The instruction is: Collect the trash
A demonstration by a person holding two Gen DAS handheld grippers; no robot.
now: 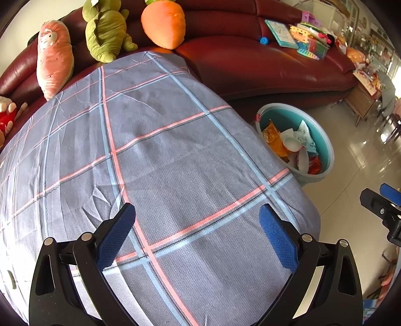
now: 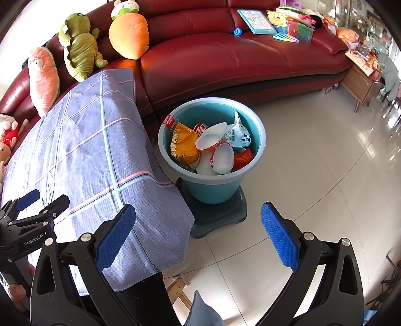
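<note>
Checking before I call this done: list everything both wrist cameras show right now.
Tablecloth: one, grey plaid, covering table.
Bucket: one, teal, on floor beside table.
Trash: several wrappers and cups, inside bucket.
Stand: one, dark, under bucket.
Sofa: one, red, behind table.
Plush toys: several, sofa's left part.
Books and toys: pile, sofa's right part.
Left gripper: open, above tablecloth.
Right gripper: open, above floor.

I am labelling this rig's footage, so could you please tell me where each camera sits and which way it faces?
Left wrist: on the left gripper, above the plaid cloth, facing the sofa; own open fingers show, right gripper at the right edge.
Right wrist: on the right gripper, over the floor, facing the teal bucket of trash; open fingers, left gripper lower left.
Shared: cloth, bucket, sofa.
</note>
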